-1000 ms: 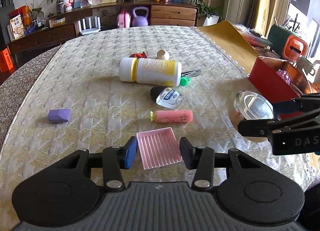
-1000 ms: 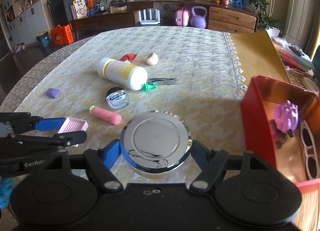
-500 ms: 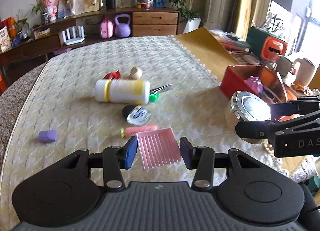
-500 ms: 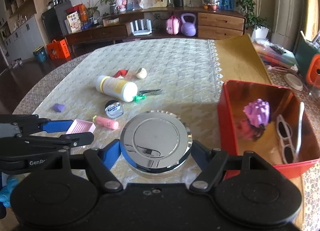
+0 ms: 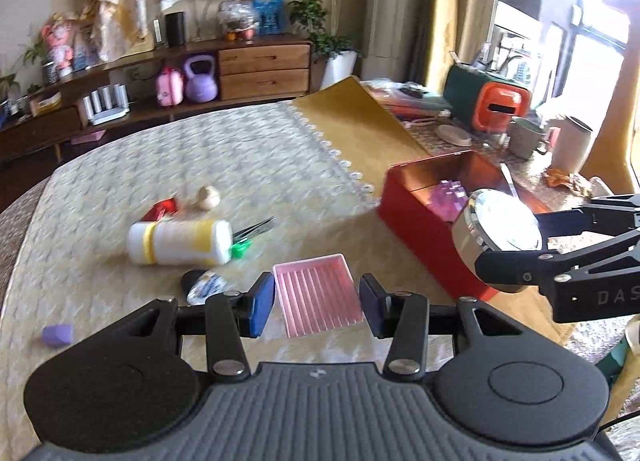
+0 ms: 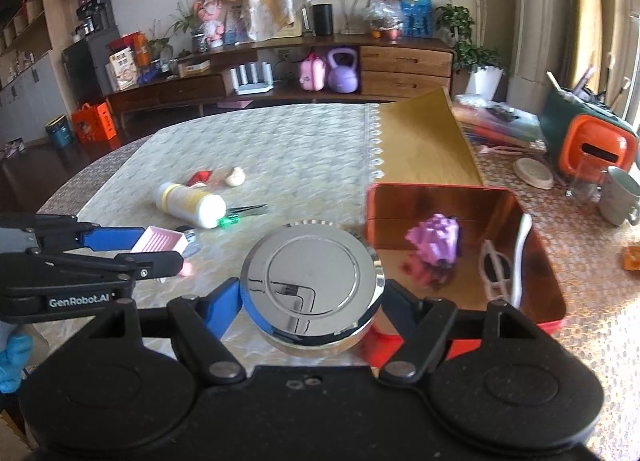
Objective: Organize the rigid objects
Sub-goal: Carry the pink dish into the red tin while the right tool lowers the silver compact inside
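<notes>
Left tool [image 5: 317,297] pinching pink ribbed tray [image 5: 318,295], right tool [image 6: 312,295] clamped on chrome round lid [image 6: 312,281], both raised above the table [image 6: 304,157] beside red box [image 6: 540,273].

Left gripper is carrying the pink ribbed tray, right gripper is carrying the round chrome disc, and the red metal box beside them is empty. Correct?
Not quite: the red metal box is not empty. The right wrist view shows a purple knobbly toy and a pair of white-framed glasses inside it. The left gripper does carry the pink ribbed tray, and the right gripper the round chrome disc.
</notes>
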Available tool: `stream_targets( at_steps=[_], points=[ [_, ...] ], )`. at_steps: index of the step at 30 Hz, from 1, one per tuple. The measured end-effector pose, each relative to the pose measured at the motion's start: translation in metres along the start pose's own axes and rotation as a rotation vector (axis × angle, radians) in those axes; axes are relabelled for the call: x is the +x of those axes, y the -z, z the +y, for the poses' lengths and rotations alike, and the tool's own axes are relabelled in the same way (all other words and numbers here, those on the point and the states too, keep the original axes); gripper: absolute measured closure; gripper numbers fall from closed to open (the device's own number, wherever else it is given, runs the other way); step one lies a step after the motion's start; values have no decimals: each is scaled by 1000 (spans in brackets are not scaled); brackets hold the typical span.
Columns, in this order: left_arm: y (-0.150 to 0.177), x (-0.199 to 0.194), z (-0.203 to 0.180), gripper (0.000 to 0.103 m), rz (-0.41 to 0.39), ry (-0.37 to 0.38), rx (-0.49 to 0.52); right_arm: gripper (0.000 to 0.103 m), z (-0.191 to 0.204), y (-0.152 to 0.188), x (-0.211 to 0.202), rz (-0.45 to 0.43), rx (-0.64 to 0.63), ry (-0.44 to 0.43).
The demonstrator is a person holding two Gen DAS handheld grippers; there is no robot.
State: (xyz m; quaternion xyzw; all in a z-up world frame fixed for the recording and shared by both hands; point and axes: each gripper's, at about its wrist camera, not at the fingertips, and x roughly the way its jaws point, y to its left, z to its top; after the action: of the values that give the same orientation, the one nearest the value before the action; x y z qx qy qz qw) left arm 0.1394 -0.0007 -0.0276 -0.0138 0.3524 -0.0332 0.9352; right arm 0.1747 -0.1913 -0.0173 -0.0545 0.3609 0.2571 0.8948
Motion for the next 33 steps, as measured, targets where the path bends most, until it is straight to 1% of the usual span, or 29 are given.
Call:
stream_targets(
  at_steps=[7,11,19,22,27,31,33],
  points=[
    [-19,8,-39,57,-16,55,77,28,-31,3,-5,-3,37,38],
    [-26,20,-59,57,-11,76,115,28,-48,5,-5,2,57,57],
    [-39,48,-91,57,25,117,149,28,-85,12,4,18,84,111],
    [-42,59,-104,57,46,130,157,28,-99,8,11,22,88,141],
    [-45,77,-123,57,69,135,184,28,-117,3,20,24,99,162],
    [-49,89,-137,57,74,131,209,28,-124,1,27,38,72,182],
    [-50,95,-145,57,80,130,219,28,-130,1,31,44,78,199]
  ],
)
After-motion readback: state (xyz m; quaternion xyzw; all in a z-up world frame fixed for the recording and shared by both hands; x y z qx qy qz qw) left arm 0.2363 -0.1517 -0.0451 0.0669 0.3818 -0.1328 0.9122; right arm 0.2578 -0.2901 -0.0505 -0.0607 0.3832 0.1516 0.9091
